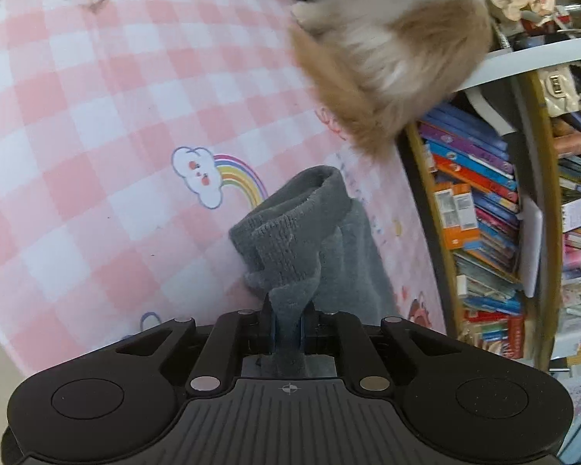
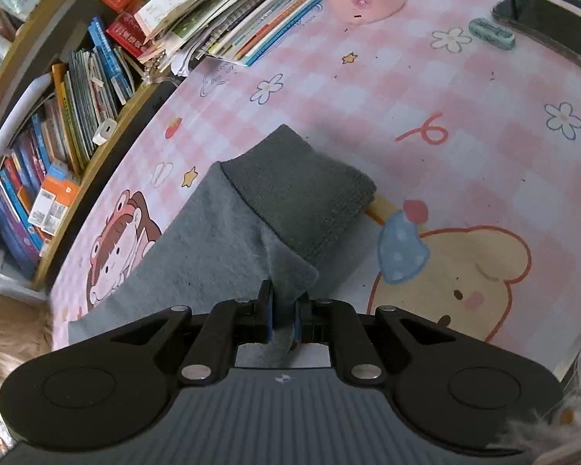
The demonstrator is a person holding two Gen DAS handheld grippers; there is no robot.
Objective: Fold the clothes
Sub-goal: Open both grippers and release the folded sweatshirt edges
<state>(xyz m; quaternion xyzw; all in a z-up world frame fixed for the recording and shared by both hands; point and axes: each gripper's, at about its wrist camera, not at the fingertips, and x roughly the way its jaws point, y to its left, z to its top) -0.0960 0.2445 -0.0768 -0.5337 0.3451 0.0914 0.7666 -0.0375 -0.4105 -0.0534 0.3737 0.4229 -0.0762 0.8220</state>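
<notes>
Grey cloth, a soft fleecy garment (image 2: 197, 240) with a ribbed knit cuff (image 2: 302, 193), lies on the pink checked table cover (image 2: 464, 89) and is the anchor for everything here. In the right wrist view the cuff sits at the garment's far end, folded over on itself, while the smoother fleece spreads toward the near left edge of the cover. A pinch of that fleece runs up between the fingers of the right gripper (image 2: 284, 319), whose blue pads are pressed together on it.

In the left wrist view the same garment (image 1: 341, 255) is bunched, its ribbed cuff (image 1: 290, 228) raised and open like a tube mouth. The left gripper (image 1: 288, 327) has its fingers squeezed tight on a narrow strip of the grey fabric that hangs down from the cuff.

Just beyond the garment on the cover are printed cartoons: a cloud with a rainbow (image 1: 213, 178), a bear face (image 2: 457, 283). Past the cloth, off the cover's edge, stands a shelf crammed with books (image 1: 480, 209). Something tan and furry (image 1: 391, 46), blurred, looms above the garment; I cannot tell what it is.
</notes>
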